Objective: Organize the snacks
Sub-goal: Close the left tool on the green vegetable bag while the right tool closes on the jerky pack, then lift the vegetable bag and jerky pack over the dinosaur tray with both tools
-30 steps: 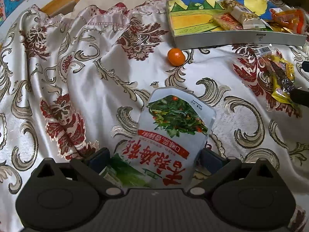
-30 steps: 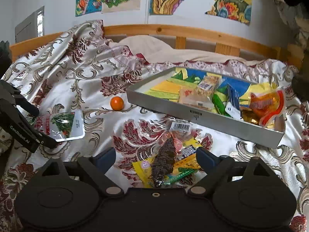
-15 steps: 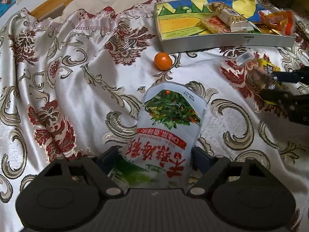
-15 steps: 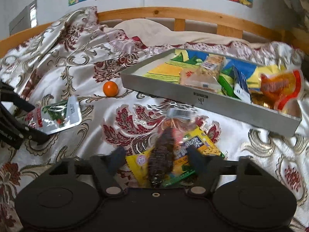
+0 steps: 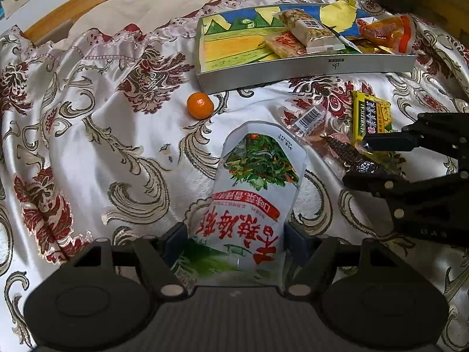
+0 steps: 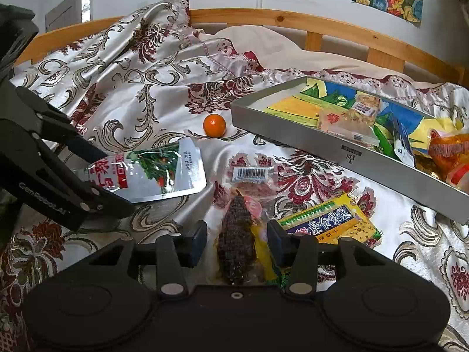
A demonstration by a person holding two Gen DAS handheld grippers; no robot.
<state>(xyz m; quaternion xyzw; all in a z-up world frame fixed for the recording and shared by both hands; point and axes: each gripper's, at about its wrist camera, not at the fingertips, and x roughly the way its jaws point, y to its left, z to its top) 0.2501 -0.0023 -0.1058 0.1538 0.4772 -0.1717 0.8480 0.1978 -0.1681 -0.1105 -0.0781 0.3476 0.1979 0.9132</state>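
A silver pouch (image 5: 255,182) with a green vegetable picture and red lettering lies lengthwise between my left gripper's (image 5: 236,243) pads. The jaws are closing on its sides. The right wrist view shows the pouch (image 6: 158,173) gripped at its left end by that left gripper (image 6: 114,180). My right gripper (image 6: 237,242) straddles a clear packet with a dark brown snack (image 6: 236,234). Its pads sit against the wrapper while the jaws ease open slightly. The left wrist view shows this right gripper (image 5: 356,161) on the packet (image 5: 343,149).
A grey tray (image 5: 293,70) (image 6: 322,146) holding several snacks stands on the patterned bedspread behind. A small orange (image 5: 200,105) (image 6: 215,125) rests before its left corner. A yellow packet (image 5: 370,114) (image 6: 328,220) lies by the right gripper. A wooden bed rail (image 6: 293,22) runs behind.
Both pairs of jaws narrowed onto their packets. The right gripper came further into the left wrist view. The yellow packet, formerly under the dark snack, now lies beside it.
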